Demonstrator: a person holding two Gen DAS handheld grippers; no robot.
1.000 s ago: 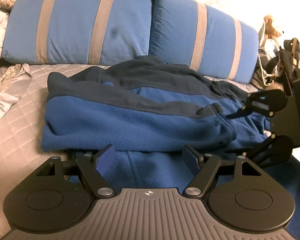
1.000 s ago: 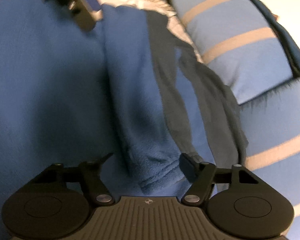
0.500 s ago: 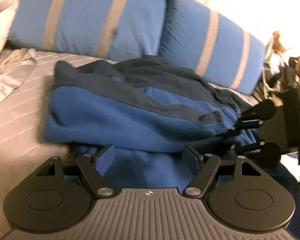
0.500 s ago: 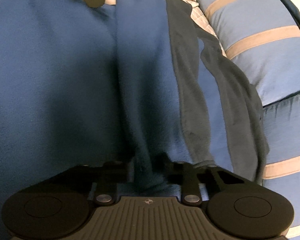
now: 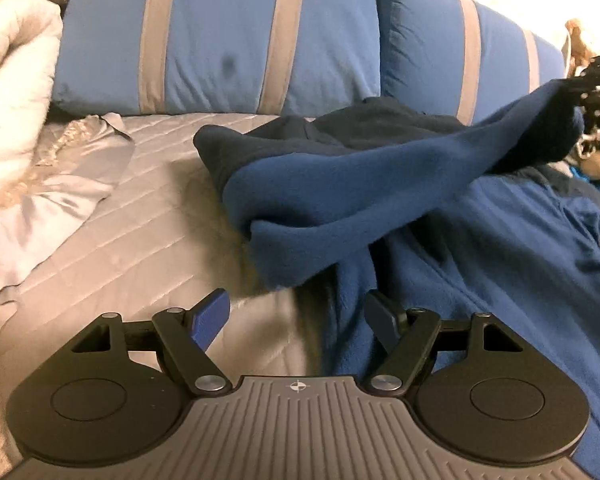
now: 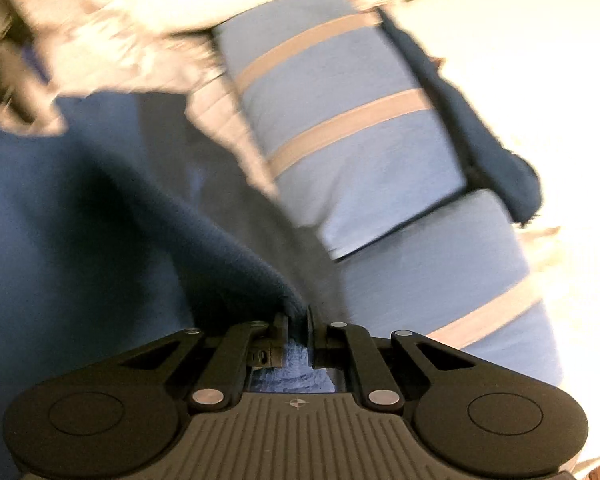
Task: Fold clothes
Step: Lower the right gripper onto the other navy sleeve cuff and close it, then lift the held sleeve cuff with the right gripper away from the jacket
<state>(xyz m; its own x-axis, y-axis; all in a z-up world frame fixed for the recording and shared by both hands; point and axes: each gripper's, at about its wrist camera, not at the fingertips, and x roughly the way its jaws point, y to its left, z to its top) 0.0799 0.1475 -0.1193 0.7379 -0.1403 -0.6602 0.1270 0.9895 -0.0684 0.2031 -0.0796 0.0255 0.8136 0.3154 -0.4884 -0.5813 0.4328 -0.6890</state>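
On a quilted grey bedspread (image 5: 156, 216) before two blue cushions with tan stripes (image 5: 220, 40), we work a blue fleece garment (image 5: 500, 264) that lies spread across the right half of the bed. Our right gripper (image 6: 298, 332) has its jaws pinched tight on a fold of the fleece, a sliver of blue pile showing between the pads, and from it a long band of the fabric, likely a sleeve, hangs stretched in the air, dark navy on one face and brighter blue on the other. In the left wrist view that lifted band (image 5: 380, 184) runs from the right gripper at the far right edge down to a rolled end resting near the middle of the bedspread. Our left gripper (image 5: 296, 320) hangs low over the bed with its jaws standing wide apart and nothing between them, one finger over the bare quilt, the other over the garment's edge. A crumpled pale blanket (image 5: 12, 92) sits at far left. The right wrist view is blurred.
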